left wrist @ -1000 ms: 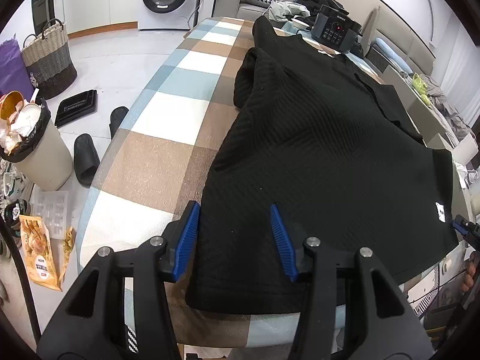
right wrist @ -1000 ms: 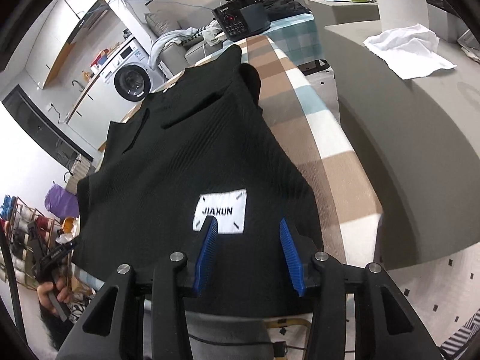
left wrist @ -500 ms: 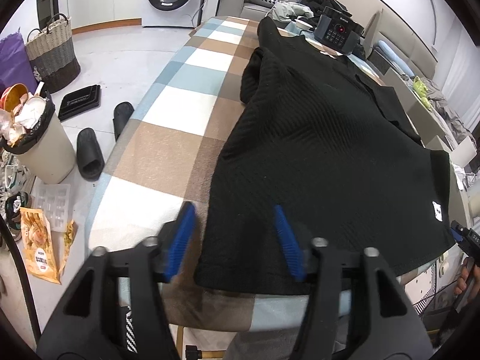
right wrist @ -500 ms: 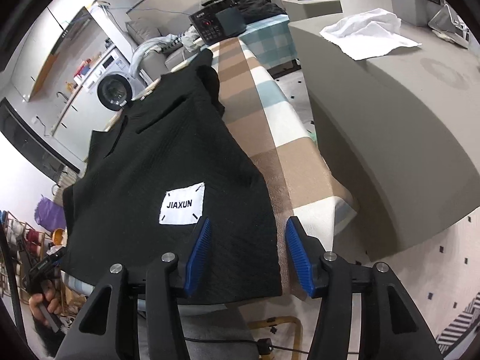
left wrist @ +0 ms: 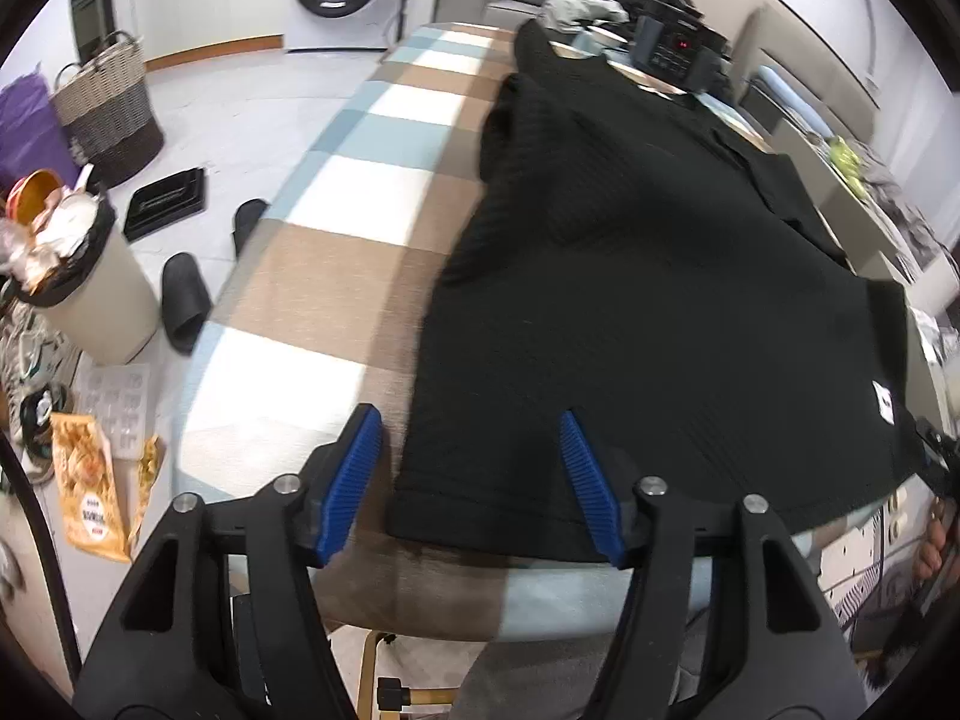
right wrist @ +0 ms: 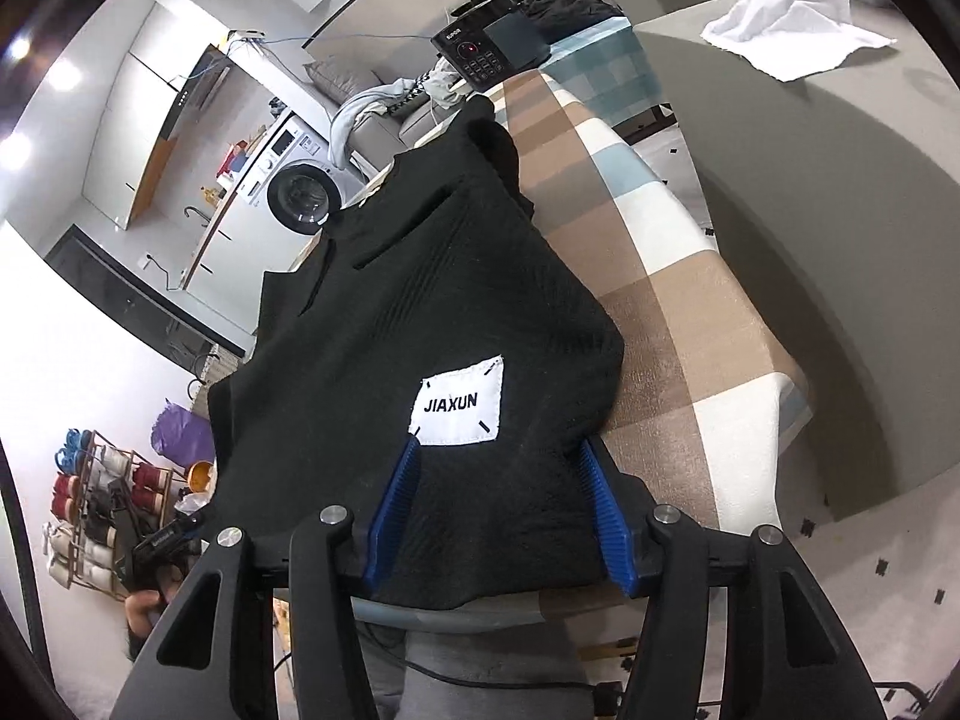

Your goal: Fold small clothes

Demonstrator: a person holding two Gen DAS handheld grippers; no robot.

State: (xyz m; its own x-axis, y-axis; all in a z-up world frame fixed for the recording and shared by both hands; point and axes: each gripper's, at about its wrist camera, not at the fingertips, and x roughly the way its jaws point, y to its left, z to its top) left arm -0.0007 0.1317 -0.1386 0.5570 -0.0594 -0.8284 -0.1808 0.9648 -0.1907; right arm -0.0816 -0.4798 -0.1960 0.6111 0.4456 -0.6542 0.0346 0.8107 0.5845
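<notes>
I see a black knitted garment spread flat along the checked tabletop, its hem at the near edge. A white JIAXUN patch sits near one hem corner; the far end looks bunched.

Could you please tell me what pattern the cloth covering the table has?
The table cover is checked in brown, white and pale blue; clearest in the left wrist view.

"JIAXUN" on white patch sewn to black garment
</notes>
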